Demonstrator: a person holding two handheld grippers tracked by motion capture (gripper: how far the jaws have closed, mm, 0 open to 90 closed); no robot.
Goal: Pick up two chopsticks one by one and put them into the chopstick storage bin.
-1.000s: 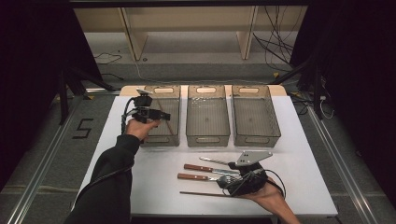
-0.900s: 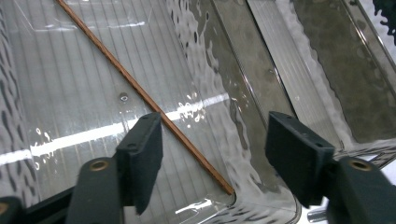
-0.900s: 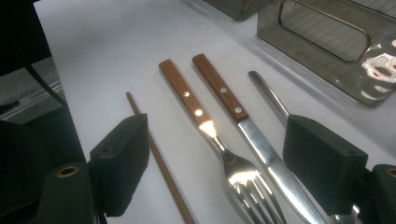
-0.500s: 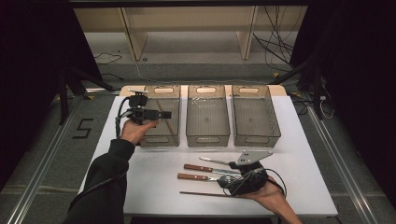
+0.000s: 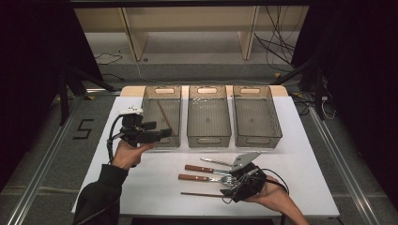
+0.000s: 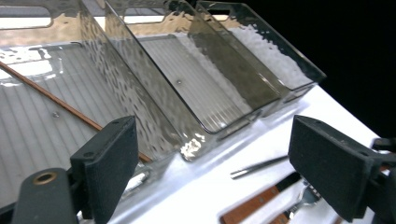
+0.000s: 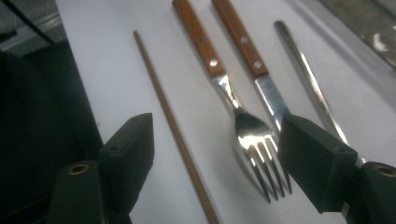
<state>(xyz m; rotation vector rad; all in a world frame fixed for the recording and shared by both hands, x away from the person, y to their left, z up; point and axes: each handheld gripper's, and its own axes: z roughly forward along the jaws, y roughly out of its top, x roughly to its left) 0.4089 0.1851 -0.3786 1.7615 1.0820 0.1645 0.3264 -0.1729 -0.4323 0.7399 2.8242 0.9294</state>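
While my right gripper point(image 7: 212, 158) hangs with jaws spread wide and nothing between them, the fork point(image 7: 243, 126) and a brown chopstick point(image 7: 173, 121) lie on the table point(image 7: 107, 70) just beneath that gap. Farther off, my left gripper point(image 6: 212, 154) gapes empty just before the left bin point(image 5: 162, 115), where another chopstick point(image 6: 51, 100) lies.

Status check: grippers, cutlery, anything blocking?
Left gripper open, empty, at left bin; one chopstick inside. Right gripper open over fork and second chopstick. Nothing blocking.
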